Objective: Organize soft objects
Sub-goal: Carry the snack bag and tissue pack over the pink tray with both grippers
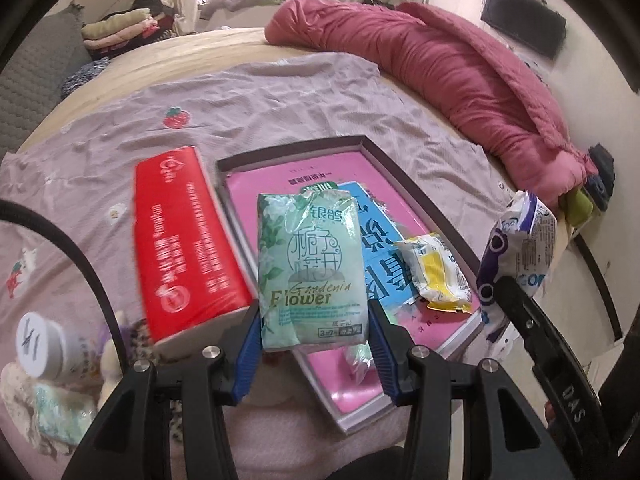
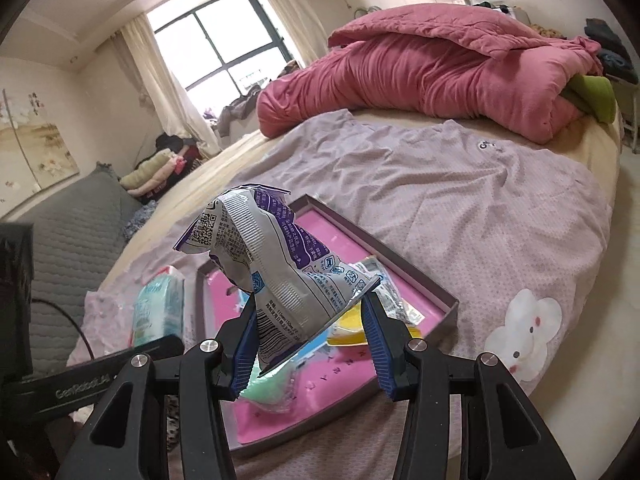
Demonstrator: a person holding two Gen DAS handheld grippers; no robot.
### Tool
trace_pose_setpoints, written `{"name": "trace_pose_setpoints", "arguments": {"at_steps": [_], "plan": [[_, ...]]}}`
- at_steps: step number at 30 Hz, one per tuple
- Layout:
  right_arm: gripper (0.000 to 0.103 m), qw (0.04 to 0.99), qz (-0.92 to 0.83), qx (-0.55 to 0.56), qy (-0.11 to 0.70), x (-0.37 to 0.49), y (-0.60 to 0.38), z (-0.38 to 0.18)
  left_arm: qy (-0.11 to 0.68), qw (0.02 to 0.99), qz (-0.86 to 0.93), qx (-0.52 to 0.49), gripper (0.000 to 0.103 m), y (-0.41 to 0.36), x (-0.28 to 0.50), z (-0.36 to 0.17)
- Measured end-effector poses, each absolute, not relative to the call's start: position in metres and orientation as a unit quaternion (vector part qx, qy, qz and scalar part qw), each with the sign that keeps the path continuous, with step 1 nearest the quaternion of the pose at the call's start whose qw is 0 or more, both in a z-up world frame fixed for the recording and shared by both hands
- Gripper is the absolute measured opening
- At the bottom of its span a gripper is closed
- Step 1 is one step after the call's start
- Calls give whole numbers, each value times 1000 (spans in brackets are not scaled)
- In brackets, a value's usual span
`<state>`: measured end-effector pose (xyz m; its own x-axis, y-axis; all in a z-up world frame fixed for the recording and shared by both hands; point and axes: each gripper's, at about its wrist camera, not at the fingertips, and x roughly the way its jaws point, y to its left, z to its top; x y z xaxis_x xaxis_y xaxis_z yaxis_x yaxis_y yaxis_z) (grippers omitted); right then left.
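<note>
Left claw (image 1: 313, 322) pinches a pale green plastic tissue pack (image 1: 312, 270), held above the shallow grey box with pink lining (image 1: 404, 160). Right claw (image 2: 311, 328) pinches a crumpled white-and-purple plastic bag (image 2: 276, 264) over the same box. Box sits on a bed under a lilac printed sheet (image 2: 460, 208); rolled crimson quilt (image 2: 432, 76) behind, window (image 2: 224, 40) at the far wall.

Two grippers: left gripper (image 1: 314, 330), right gripper (image 2: 310, 332). Four soft packs: green tissue pack (image 1: 312, 268), purple-white pack (image 2: 276, 256), yellow pack (image 1: 438, 276), red pack (image 1: 184, 236). One tray (image 1: 400, 168). One white-lidded jar (image 1: 40, 344).
</note>
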<state>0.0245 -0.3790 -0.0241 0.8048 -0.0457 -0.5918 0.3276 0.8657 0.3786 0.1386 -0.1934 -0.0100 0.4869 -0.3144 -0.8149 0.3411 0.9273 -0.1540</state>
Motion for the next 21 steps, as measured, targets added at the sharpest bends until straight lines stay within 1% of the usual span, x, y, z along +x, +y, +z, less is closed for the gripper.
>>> {"name": "trace_pose_setpoints", "arguments": {"at_steps": [6,15,21], "plan": [[50,911,-106,245,315,28,-385,-37,487,851,-193,41,50,-217,153,-29],[50,907,-107,239,330,37,-386,-48,509,838,-190,54,50,-230,170,-52],[50,904,-98,241,341,41,-385,-55,512,835,-191,60,50,-237,175,-56]]}}
